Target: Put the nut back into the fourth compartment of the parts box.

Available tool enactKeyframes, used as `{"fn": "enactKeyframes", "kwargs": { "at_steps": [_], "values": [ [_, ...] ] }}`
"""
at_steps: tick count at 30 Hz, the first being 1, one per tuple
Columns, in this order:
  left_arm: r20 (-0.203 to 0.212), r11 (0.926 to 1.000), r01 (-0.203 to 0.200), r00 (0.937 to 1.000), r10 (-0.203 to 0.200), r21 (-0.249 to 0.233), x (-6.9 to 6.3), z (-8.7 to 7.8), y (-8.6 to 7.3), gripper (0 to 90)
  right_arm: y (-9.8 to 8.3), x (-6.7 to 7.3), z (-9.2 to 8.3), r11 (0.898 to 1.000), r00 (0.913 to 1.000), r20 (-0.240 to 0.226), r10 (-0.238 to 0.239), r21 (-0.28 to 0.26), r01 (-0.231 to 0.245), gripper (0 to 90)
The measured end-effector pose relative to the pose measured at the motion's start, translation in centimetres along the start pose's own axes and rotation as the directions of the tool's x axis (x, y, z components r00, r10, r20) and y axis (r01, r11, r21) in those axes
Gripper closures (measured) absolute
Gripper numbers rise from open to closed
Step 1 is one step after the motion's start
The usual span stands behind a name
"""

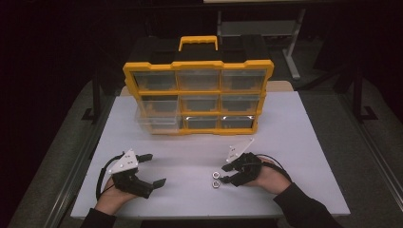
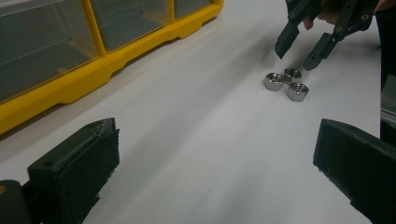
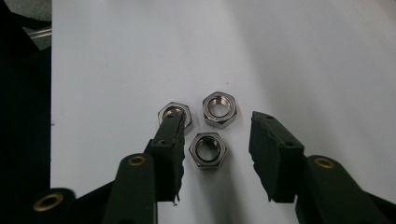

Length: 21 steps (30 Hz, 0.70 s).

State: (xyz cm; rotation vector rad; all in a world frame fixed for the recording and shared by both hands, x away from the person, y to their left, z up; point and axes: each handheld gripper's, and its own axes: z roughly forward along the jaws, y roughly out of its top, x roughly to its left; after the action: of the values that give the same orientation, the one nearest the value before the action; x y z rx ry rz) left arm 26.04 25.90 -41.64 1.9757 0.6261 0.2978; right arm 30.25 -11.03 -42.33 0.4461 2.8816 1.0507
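While my right hand-held gripper [image 3: 217,158] straddles the nearest nut [image 3: 209,150] near the surface's [image 1: 294,142] front edge, jaws spread, I need to squeeze.

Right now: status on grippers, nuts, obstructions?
Right gripper open, jaws astride the nearest of three nuts, no grip yet. Left gripper open, idle on the table. Nuts clustered, neighbours close to the jaws. Drawer cabinet well behind.

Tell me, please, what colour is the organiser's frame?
Yellow; the organiser frame shows best in the high view.
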Motion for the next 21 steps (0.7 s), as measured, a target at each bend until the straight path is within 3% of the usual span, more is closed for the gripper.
{"fn": "enactKeyframes", "kwargs": {
  "at_steps": [21],
  "values": [
    [0.001,1.0000,0.005,1.0000,-0.005,0.000,0.0,0.0,0.0,0.0,-0.2,0.4,1.5,0.998,0.9986,-0.022,-0.048,0.051,0.049,62.5]
  ]
}}
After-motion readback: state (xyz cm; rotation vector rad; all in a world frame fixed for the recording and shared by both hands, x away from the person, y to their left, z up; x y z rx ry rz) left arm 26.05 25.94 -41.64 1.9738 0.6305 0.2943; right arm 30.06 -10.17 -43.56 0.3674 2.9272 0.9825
